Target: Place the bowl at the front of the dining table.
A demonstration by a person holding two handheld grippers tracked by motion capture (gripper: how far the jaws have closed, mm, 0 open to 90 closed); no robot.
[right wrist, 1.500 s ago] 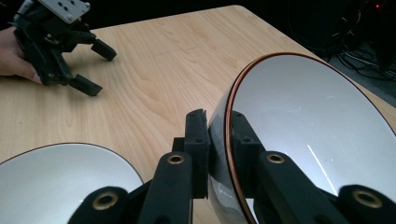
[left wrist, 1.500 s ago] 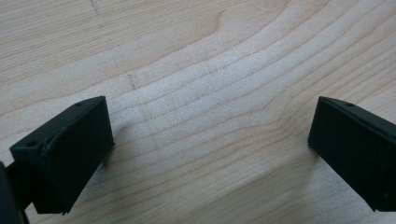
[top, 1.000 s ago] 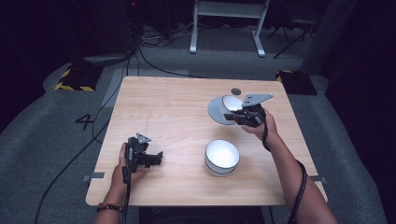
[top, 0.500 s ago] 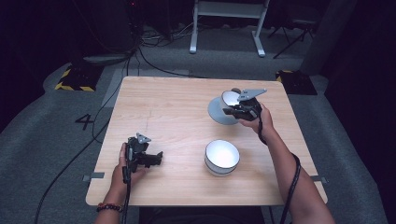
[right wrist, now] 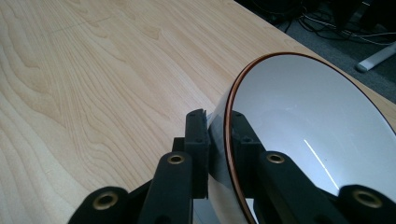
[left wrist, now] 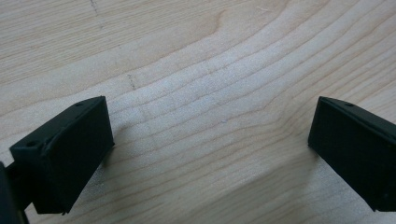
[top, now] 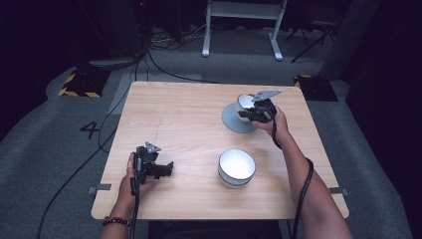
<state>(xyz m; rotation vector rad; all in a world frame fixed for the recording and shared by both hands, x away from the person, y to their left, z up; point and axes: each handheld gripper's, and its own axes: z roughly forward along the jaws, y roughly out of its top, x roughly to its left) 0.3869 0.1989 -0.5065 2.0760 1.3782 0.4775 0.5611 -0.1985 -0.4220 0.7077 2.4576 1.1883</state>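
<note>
The right gripper (right wrist: 219, 140) pinches a bowl's (right wrist: 308, 126) rim, apparently over a grey plate (top: 234, 121). The left gripper (left wrist: 210, 154) is spread above the table (left wrist: 196, 56).

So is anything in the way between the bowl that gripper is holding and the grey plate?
Nothing visible is. The right gripper is shut on the rim of the held bowl, right above the grey plate. The other bowl sits nearer the person, off to the side, and the left gripper rests far away.
</note>
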